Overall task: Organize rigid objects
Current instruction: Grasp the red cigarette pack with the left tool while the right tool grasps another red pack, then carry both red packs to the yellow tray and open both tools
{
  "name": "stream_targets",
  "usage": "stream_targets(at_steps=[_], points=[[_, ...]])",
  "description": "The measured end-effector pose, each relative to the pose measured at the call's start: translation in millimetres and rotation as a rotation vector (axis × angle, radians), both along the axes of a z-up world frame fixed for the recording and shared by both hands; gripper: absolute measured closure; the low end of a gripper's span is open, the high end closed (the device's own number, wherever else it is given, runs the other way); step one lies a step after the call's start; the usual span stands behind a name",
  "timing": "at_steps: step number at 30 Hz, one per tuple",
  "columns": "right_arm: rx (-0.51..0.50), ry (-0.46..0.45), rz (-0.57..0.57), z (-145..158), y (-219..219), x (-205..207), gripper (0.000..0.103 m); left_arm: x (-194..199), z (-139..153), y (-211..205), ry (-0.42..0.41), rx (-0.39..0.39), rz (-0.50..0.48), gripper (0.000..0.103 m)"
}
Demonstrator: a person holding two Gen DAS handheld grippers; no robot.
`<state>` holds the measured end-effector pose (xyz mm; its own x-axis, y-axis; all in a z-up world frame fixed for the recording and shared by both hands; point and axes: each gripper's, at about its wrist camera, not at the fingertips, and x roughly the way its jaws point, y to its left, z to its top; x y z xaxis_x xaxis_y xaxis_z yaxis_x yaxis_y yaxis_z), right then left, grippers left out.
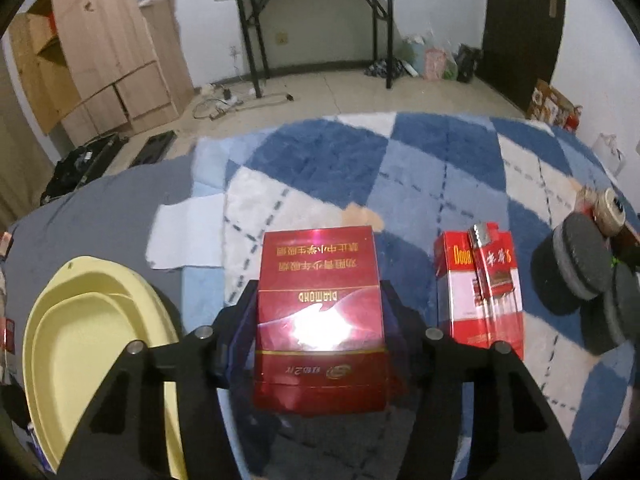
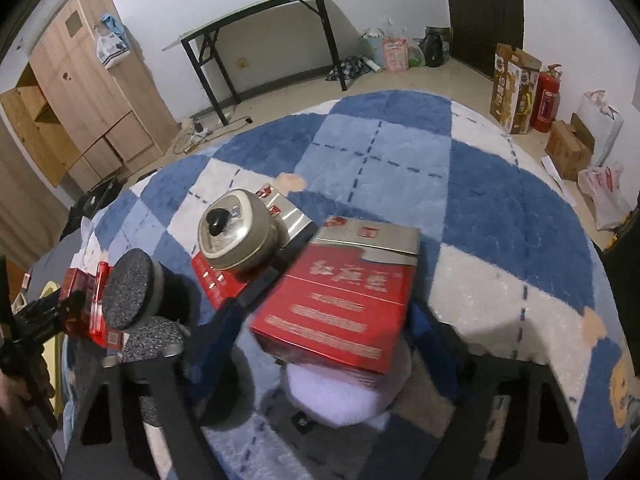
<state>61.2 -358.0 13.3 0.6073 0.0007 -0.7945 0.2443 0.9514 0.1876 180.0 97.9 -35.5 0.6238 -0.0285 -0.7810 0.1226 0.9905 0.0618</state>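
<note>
Blue-and-white checked plush rug (image 1: 400, 168) carries both packs. Dark red glossy cigarette pack (image 1: 320, 312) is clamped lengthwise in the left tool (image 1: 320, 320); red-and-silver flat carton (image 2: 340, 300) is bracketed, contact uncertain, by the right tool (image 2: 332, 332).

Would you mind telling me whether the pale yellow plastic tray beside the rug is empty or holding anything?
Empty, as far as shown: the pale yellow plastic tray shows only bare yellow inside, though the gripper hides its near part.

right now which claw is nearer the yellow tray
Left. The left claw, around a dark red pack, has the yellow tray right beside it. The right claw straddles another red pack farther off, beyond the grey discs.
</note>
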Motion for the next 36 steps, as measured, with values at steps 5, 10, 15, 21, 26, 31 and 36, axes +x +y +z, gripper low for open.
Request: stream_targets(at_steps=[5, 10, 15, 21, 26, 31, 36], points=[[0.020, -0.031, 0.006, 7, -7, -12, 0.035, -13, 18, 4, -0.017, -0.068, 0.048, 0.045], [-0.007, -0.122, 0.025, 36, -5, -32, 0.038, -45, 52, -4, -0.065, -0.067, 0.076, 0.044], [-0.014, -0.271, 0.078, 66, 2, -77, 0.040, -108, 92, -24, -0.182, 0.060, 0.082, 0.044], [-0.075, -0.298, 0.211, 75, 28, -112, 0.075, -142, 104, -16, -0.200, 0.014, 0.110, 0.044], [-0.111, -0.198, 0.199, 44, 28, -102, 0.075, -148, 97, 10, -0.173, -0.084, 0.190, 0.044], [-0.042, -0.129, 0.152, 40, 8, -113, 0.023, -146, 102, 10, -0.206, -0.080, 0.187, 0.044], [-0.008, -0.084, 0.178, 55, 39, -119, 0.004, -140, 105, 3, -0.218, -0.125, 0.172, 0.044]])
